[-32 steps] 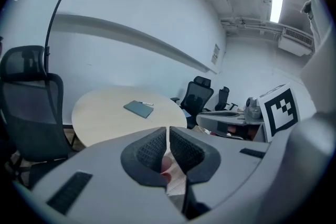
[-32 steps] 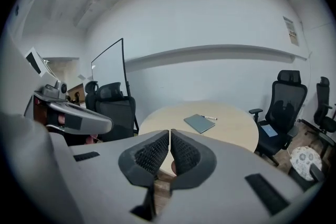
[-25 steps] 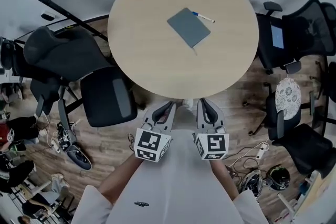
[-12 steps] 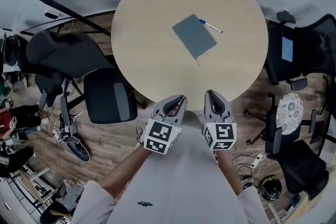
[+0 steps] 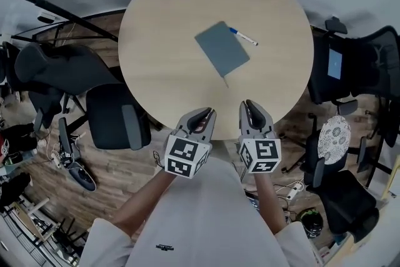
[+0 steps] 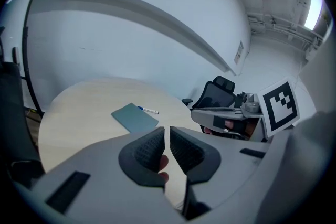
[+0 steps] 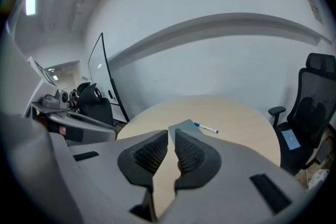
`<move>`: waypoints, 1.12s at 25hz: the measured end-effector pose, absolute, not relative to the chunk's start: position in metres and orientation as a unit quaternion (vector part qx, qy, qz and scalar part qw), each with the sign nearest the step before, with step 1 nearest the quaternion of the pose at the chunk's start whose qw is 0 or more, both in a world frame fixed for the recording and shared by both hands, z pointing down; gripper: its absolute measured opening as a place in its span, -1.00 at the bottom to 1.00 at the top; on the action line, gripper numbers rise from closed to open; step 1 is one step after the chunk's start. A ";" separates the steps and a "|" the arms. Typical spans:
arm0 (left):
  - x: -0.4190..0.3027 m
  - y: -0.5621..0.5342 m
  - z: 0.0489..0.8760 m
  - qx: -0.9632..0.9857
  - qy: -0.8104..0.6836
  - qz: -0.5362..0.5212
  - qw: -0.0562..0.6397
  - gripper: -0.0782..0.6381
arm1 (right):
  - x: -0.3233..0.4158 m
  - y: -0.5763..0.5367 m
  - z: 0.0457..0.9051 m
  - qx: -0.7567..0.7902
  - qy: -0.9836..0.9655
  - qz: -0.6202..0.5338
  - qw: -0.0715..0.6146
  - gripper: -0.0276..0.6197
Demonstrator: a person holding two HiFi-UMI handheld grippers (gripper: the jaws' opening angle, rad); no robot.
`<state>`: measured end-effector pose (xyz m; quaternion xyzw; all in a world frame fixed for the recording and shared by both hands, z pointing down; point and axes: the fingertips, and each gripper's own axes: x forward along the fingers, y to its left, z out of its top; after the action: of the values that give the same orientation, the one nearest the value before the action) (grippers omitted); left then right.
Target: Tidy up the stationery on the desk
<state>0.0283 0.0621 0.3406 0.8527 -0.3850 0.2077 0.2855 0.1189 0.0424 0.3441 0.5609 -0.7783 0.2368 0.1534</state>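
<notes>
A grey-blue notebook point(image 5: 221, 48) lies near the middle of the round light-wood table point(image 5: 156, 40), with a white pen with a blue cap point(image 5: 242, 36) just past its far right corner. The left gripper view shows the notebook point(image 6: 134, 117) and the pen point(image 6: 148, 110) ahead of the jaws; the right gripper view shows the notebook point(image 7: 184, 126) and the pen point(image 7: 206, 128) too. My left gripper point(image 5: 208, 114) and right gripper point(image 5: 245, 107) hover side by side over the table's near edge, both shut and empty, well short of the notebook.
Black office chairs stand around the table: one at the left point(image 5: 115, 115), others at the right point(image 5: 350, 65). A black pole point(image 5: 62, 11) slants at the upper left. Cables and bags litter the wooden floor.
Both grippers have moved forward together from in front of the table to over its near edge. Their jaws stayed shut. Notebook and pen have not moved on the table.
</notes>
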 end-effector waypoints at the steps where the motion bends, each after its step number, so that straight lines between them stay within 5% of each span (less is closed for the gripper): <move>1: 0.030 0.056 0.344 0.852 -0.385 0.207 0.288 -0.69 | 0.119 0.035 0.347 0.561 -0.778 0.236 0.154 -0.80; 12: 0.039 0.007 0.388 0.826 -0.410 0.202 0.329 -0.68 | 0.136 -0.029 0.387 0.553 -0.781 0.240 0.164 -0.79; 16: 0.043 -0.014 0.406 0.817 -0.424 0.198 0.337 -0.68 | 0.149 -0.052 0.410 0.548 -0.779 0.246 0.178 -0.58; 28: 0.051 -0.052 0.485 0.788 -0.431 0.212 0.385 -0.59 | 0.165 -0.104 0.483 0.539 -0.769 0.269 0.215 -0.53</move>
<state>0.0508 -0.0520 0.4847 0.7881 -0.4312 0.2115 0.3849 0.1647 -0.1036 0.4828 0.5387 -0.7688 0.2690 0.2153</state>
